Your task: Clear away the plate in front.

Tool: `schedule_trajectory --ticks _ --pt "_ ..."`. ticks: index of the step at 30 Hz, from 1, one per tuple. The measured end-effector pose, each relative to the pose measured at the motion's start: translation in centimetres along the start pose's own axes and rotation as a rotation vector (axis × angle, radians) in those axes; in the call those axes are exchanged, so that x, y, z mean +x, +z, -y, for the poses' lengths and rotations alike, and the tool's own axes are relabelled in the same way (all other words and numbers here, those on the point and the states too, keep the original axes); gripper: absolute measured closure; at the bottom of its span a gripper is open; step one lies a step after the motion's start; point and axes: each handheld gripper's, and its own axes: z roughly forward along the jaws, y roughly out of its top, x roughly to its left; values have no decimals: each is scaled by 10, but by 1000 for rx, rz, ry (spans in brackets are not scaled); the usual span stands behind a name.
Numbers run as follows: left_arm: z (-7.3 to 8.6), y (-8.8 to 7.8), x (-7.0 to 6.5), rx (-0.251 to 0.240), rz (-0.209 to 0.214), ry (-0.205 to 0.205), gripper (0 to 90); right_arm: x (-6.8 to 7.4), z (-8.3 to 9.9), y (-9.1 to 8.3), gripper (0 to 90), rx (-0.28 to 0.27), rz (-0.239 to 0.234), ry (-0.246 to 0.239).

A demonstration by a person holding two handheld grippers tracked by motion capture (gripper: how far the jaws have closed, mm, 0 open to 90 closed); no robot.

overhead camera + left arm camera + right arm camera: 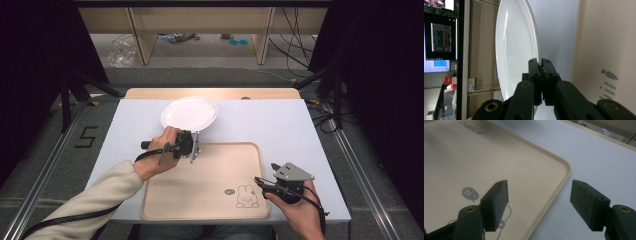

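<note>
White table (280, 125) carries tray (210, 210). Left claw (196, 145) clamps plate (189, 113) rim, plate beyond its tips; grip point hidden from above. Right claw (260, 181) gapes empty over tray corner.

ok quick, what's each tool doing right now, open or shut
left tool: shut on the rim of the white plate
right tool: open, holding nothing, over the tray's edge

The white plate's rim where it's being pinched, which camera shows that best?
The left gripper view: the white plate stands edge-on, its rim clamped between the left gripper jaws. The high view shows the whole plate beyond the tray, but not the pinch.
</note>
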Motion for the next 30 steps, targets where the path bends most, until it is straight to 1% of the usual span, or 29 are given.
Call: schedule_trajectory --ticks 3,4,5,7,8,9,10,11,17,19,24,25,30 --pt "1 -4 -2 -5 1 1 878 0 0 0 318 0 0 0" --pt "1 -6 -3 -8 -4 8 878 0 0 0 318 0 0 0" --pt "1 -7 -4 -9 -2 1 878 0 0 0 317 1 1 0" --pt "1 -9 -4 -9 -1 6 878 0 0 0 318 0 0 2" --pt "1 -11 -5 -11 -1 3 878 0 0 0 318 0 1 1" --pt "1 -12 -5 -12 -5 18 878 0 0 0 317 0 2 0" --pt "1 -15 -6 -13 -3 22 878 0 0 0 317 0 2 0" --pt "1 -16 -7 -18 -3 15 878 0 0 0 318 0 1 1" --pt "1 -26 -14 -40 1 23 878 0 0 0 318 1 0 0" --pt "1 -29 -16 -41 1 34 878 0 0 0 317 1 0 0" --pt "1 -36 -20 -54 9 32 878 0 0 0 317 0 3 -2" --pt "1 -38 -20 -55 6 39 878 0 0 -1 317 1 3 -1" --pt "1 -47 -24 -69 2 42 878 0 -1 -1 317 -1 4 -1"
